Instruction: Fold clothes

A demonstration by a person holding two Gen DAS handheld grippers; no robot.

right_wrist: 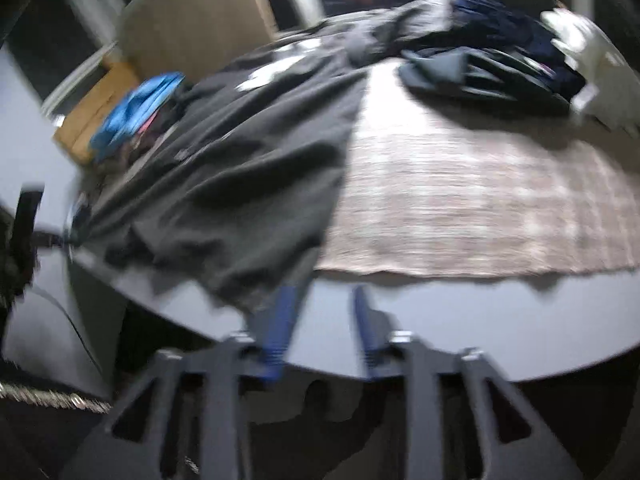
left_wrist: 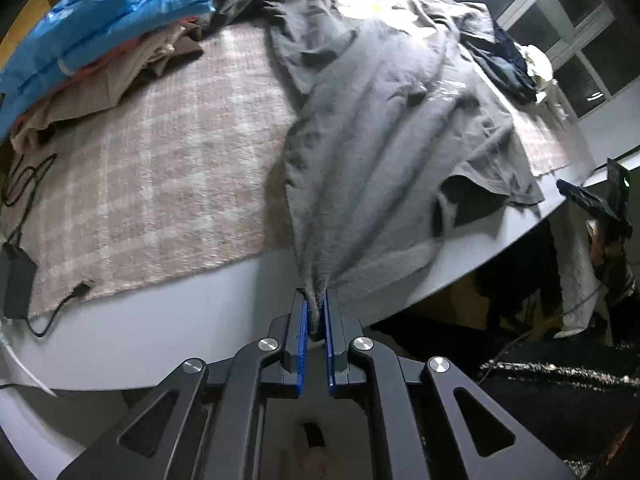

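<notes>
**Grey garment pinched at the near desk edge**

Desk (left_wrist: 168, 320) edge runs closest to both cameras: a bare pale strip between the rim and the near hem of the pink checked blanket (left_wrist: 160, 168) that covers most of the top. In the left wrist view that strip is open on the left apart from a black cable and adapter (left_wrist: 16, 280) lying at the blanket's corner. On the right the rim curves away and drops to dark floor space.

The left hand-held gripper (left_wrist: 316, 320) points steeply down at the rim, its blue pads closed on a bunched corner of the grey garment (left_wrist: 380, 140). From that pinch the cloth fans away across the blanket toward the far side, with one loose flap spilling onto the bare strip at right.

The right hand-held gripper (right_wrist: 324, 320) hangs over the near bare strip with its fingers apart and nothing between them; the garment's hem lies just left of its left finger. The view is blurred. To its right the blanket is uncovered, giving free room.

Farther back, a stack of folded clothes topped by a blue item (left_wrist: 100, 28) sits at far left, and a dark heap (left_wrist: 504, 64) at far right.
</notes>
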